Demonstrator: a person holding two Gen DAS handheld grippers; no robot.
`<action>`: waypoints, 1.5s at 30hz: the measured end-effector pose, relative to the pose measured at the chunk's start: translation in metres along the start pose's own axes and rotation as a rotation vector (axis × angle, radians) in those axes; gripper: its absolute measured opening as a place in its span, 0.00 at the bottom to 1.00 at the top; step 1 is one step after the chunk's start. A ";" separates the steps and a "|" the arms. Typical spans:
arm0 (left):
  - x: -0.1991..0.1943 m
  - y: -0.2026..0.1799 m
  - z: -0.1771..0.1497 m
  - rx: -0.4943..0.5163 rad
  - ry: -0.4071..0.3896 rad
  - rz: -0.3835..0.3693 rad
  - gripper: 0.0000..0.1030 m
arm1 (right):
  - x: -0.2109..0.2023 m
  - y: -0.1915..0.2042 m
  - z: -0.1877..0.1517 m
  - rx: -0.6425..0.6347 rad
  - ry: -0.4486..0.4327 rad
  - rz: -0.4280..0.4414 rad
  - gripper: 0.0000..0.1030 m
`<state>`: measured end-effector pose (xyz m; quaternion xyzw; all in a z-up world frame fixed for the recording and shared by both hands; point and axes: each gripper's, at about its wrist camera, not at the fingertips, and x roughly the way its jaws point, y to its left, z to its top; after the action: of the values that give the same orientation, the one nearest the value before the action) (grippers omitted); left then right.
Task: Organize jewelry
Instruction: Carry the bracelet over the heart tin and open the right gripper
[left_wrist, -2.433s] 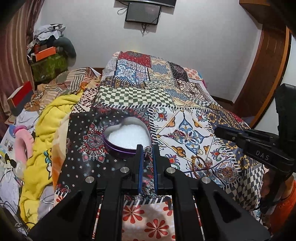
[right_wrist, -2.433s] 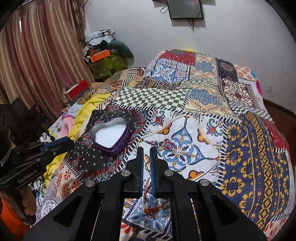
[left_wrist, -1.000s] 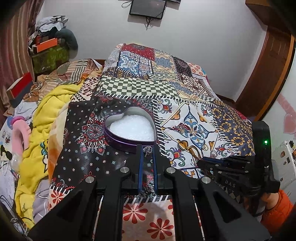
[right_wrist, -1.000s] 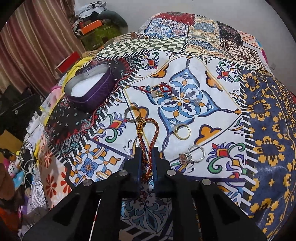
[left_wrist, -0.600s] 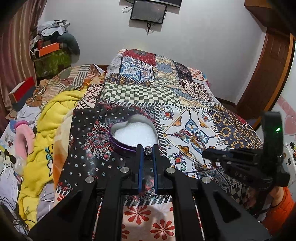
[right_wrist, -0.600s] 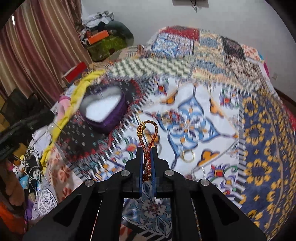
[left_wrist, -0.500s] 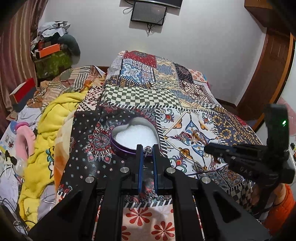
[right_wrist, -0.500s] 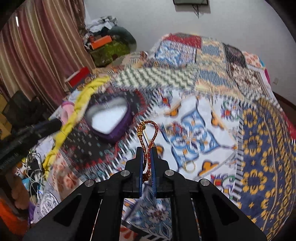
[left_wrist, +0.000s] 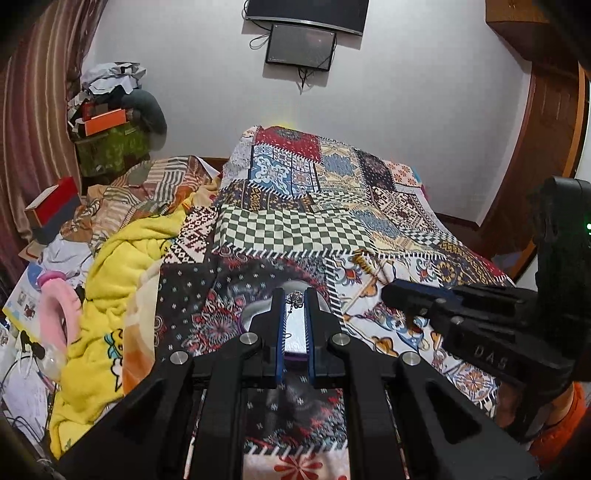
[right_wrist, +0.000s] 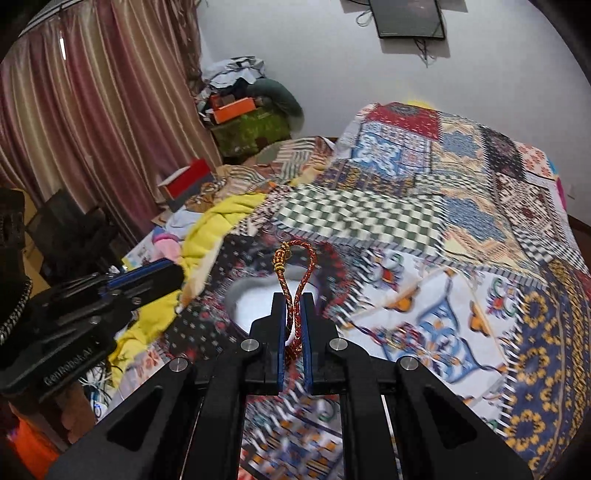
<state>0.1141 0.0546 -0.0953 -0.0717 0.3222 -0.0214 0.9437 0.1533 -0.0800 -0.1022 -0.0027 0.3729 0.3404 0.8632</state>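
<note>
- On bed, patchwork quilt spread wide: checks, florals, blue medallions, a dark star-dotted panel nearest.
- Beside it on left, rumpled yellow blanket, pink item, papers and cables lower down.
- Against far white wall, dark screen with dangling wires; below left, heap of clothes and boxes, orange one on top.
- Along left, striped pink-brown curtains; at right, brown wooden door frame.
- Near curtains, red box among fabric.
- On dark panel, heart tin with white filling, mostly hidden behind left gripper; purple wall just visible between its jaws.
- Left jaws nearly together, pinching small silver charm at tips, above tin.
- Right gripper jaws pressed on red-gold cord loop, knot at top left, loop standing upright above tips, over tin's white filling.
- Right wrist view blurred across quilt; small rings low in frame too smeared to tell.
- Seen from left wrist, right gripper at right edge, orange sleeve beneath.
</note>
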 end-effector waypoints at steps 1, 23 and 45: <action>0.002 0.001 0.002 0.000 -0.001 0.000 0.08 | 0.002 0.003 0.001 -0.004 -0.001 0.005 0.06; 0.071 0.027 -0.009 -0.055 0.127 -0.014 0.08 | 0.077 0.000 0.002 -0.012 0.145 0.036 0.06; 0.059 0.033 -0.004 -0.075 0.119 0.018 0.21 | 0.074 -0.003 0.002 -0.018 0.184 0.014 0.35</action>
<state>0.1582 0.0816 -0.1398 -0.1030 0.3788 -0.0052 0.9197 0.1920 -0.0385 -0.1491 -0.0392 0.4476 0.3479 0.8229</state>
